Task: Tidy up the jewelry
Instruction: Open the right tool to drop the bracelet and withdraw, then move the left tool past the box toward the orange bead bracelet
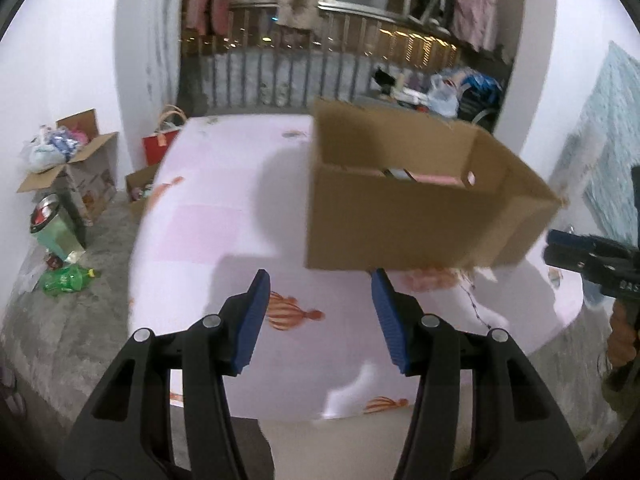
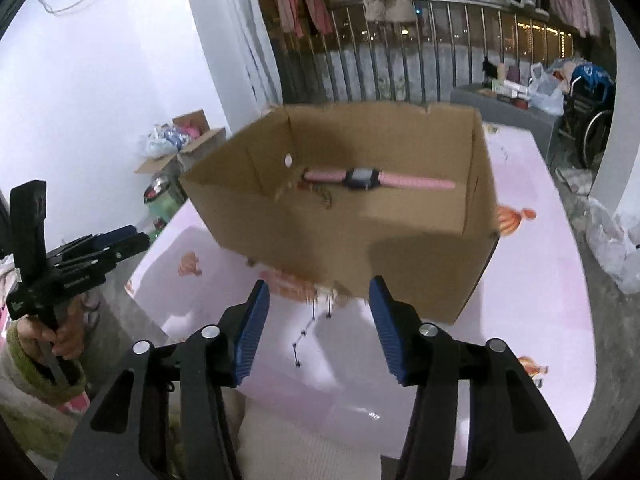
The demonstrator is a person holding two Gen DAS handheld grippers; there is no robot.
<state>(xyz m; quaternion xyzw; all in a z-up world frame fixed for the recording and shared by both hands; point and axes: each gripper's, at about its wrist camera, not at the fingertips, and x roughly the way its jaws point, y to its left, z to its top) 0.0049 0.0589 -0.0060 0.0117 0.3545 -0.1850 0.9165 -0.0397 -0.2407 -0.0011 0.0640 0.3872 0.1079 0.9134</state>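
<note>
Both the left tongs (image 1: 320, 280) and right tongs (image 2: 319, 286) gape half-wide, holding nothing. A brown open cardboard box (image 2: 360, 240) on the pink desk (image 2: 540, 300) contains a pink-strapped watch (image 2: 362, 178); a thin beaded chain (image 2: 304, 334) lies near the desk's front edge.

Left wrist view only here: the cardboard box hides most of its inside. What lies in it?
Observer: A pink-strapped watch lies flat on the floor of the cardboard box.
Operator: Anything else in there?
Observer: A small gold-coloured chain beside the watch, near the left wall.
Operator: Is the right hand-held gripper holding something?
Observer: No, the right hand-held gripper is open and empty; a dark beaded necklace lies on the table beneath it.
</note>
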